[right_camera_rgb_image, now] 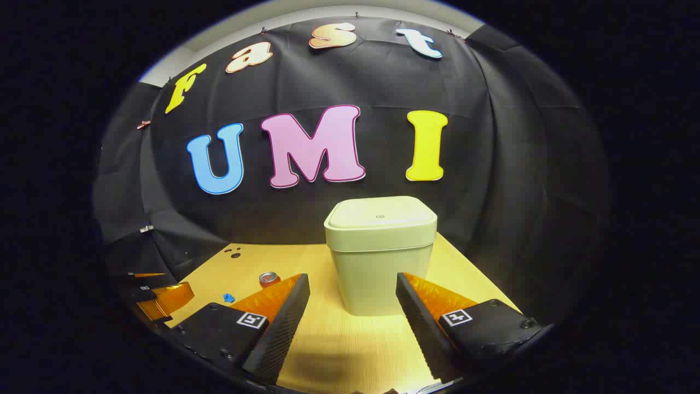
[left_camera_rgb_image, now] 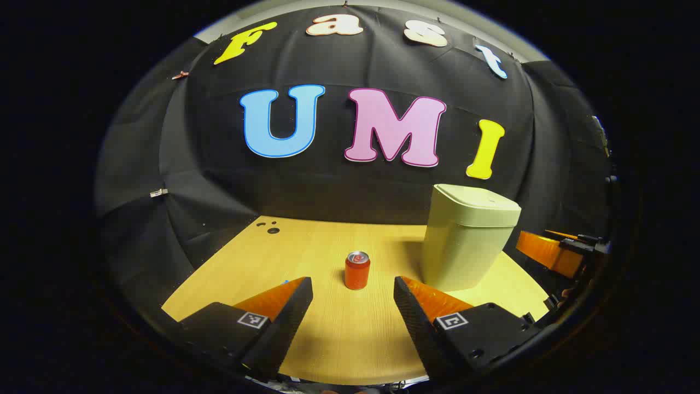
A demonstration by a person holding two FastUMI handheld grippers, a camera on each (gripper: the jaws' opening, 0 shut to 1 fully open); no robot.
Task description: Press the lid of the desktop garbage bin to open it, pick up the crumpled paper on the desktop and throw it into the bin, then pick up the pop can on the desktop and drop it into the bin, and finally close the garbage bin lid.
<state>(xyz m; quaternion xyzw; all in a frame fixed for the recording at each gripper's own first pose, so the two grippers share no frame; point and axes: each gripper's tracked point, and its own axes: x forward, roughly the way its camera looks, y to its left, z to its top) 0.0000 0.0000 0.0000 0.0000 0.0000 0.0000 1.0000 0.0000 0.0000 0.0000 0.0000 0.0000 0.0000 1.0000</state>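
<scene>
A pale green desktop bin (left_camera_rgb_image: pixel 465 246) stands on the wooden table (left_camera_rgb_image: pixel 339 334) with its lid (left_camera_rgb_image: pixel 477 203) down. A red pop can (left_camera_rgb_image: pixel 357 271) stands upright to the left of it. My left gripper (left_camera_rgb_image: pixel 353 280) is open and empty, pointed at the can from a short way back. In the right gripper view the bin (right_camera_rgb_image: pixel 377 268) is straight ahead, with its lid (right_camera_rgb_image: pixel 381 215) flat and shut. My right gripper (right_camera_rgb_image: pixel 351 276) is open and empty in front of the bin. The can (right_camera_rgb_image: pixel 268 278) peeks out behind one finger, and a small blue crumpled scrap (right_camera_rgb_image: pixel 228 297) lies near it.
The other gripper (left_camera_rgb_image: pixel 549 253) shows at the right edge of the left gripper view, beside the bin. In the right gripper view the left gripper (right_camera_rgb_image: pixel 161 295) sits low at the left. Small dark holes (left_camera_rgb_image: pixel 272 229) mark the table's far left corner. Black cloth walls close the table in.
</scene>
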